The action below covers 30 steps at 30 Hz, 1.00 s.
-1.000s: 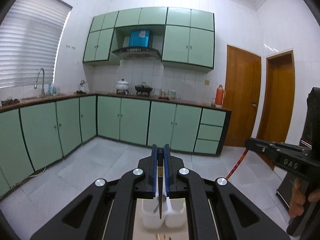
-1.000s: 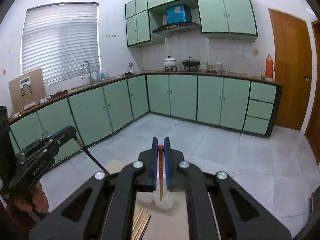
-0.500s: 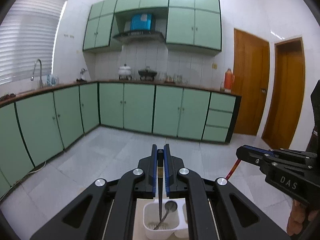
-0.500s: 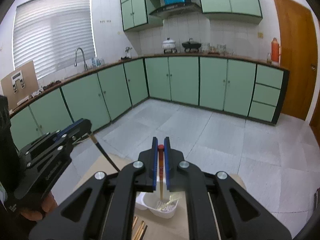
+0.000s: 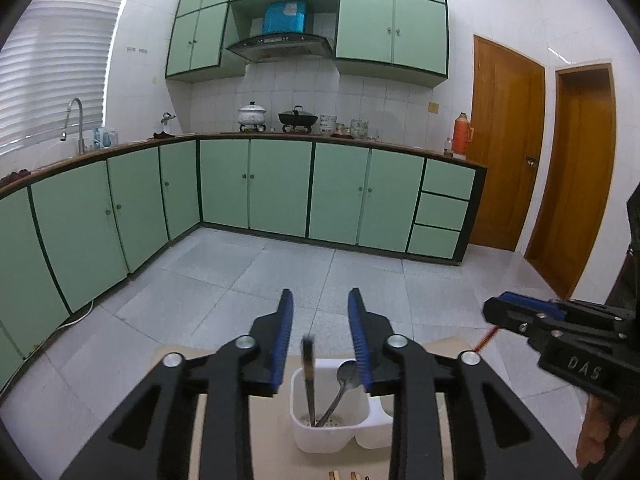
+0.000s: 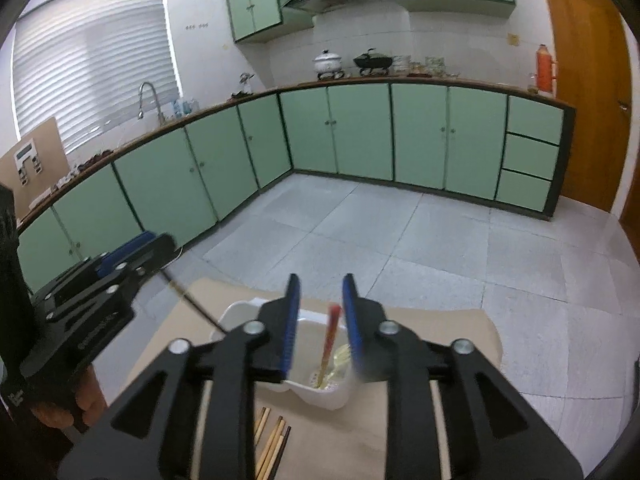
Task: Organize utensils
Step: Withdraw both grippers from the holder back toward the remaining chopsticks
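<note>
Two grippers are opening over the white caddy: the left gripper frees a dark chopstick beside a spoon, the right gripper a red-tipped chopstick. Both sticks look light, stiff and slippery, best pinched near the top end. More chopsticks lie on the mat before the caddy.

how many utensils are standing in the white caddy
3 visible: a dark chopstick and a spoon in one compartment, a red-tipped chopstick in the other. The tongs may hide more.
</note>
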Each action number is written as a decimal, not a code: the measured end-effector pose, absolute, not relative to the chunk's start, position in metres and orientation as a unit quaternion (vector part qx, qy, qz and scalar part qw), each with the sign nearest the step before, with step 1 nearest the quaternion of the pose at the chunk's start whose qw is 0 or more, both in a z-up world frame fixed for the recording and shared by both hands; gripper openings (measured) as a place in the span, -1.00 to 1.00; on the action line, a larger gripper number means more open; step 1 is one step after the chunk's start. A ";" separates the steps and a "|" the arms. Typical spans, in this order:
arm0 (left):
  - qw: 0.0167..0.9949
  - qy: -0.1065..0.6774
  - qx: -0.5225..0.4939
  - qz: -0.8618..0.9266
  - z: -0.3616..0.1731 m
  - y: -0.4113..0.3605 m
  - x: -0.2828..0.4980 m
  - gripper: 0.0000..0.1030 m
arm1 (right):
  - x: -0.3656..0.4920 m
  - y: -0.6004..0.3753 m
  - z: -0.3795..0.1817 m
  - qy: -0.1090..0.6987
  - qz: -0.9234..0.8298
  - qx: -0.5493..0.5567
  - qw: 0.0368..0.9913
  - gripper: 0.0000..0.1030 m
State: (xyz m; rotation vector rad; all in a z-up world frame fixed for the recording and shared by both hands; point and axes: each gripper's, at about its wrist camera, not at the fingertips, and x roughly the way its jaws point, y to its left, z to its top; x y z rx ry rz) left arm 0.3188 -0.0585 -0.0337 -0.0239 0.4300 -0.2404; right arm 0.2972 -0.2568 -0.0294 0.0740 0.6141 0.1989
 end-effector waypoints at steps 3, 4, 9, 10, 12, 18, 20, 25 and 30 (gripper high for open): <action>0.974 0.199 -0.015 -0.110 -0.025 -0.051 0.303 0.05 | 0.277 -0.264 -0.020 0.276 0.077 0.034 0.957 -0.01; 0.975 0.196 -0.016 -0.108 -0.023 -0.048 0.297 0.12 | 0.269 -0.266 -0.017 0.267 0.066 0.031 0.961 0.33; 0.976 0.187 -0.021 -0.105 -0.022 -0.036 0.259 0.47 | 0.219 -0.273 -0.018 0.223 0.021 0.031 0.974 0.82; 0.977 0.187 -0.020 -0.103 -0.024 -0.034 0.250 0.48 | 0.212 -0.275 -0.021 0.222 0.020 0.031 0.974 0.83; 0.977 0.186 -0.020 -0.102 -0.028 -0.031 0.236 0.52 | 0.193 -0.276 -0.030 0.223 0.015 0.032 0.974 0.83; 0.974 0.203 -0.019 -0.100 -0.057 -0.025 0.186 0.53 | 0.145 -0.274 -0.069 0.240 0.007 0.037 0.970 0.83; 0.972 0.212 -0.012 -0.097 -0.074 -0.023 0.169 0.53 | 0.127 -0.269 -0.087 0.243 -0.002 0.030 0.970 0.83; 0.964 0.245 0.021 -0.097 -0.117 -0.022 0.135 0.53 | 0.093 -0.259 -0.126 0.258 -0.006 0.026 0.966 0.83; 0.954 0.285 0.012 -0.089 -0.157 -0.015 0.112 0.53 | 0.067 -0.247 -0.164 0.275 -0.013 0.032 0.961 0.83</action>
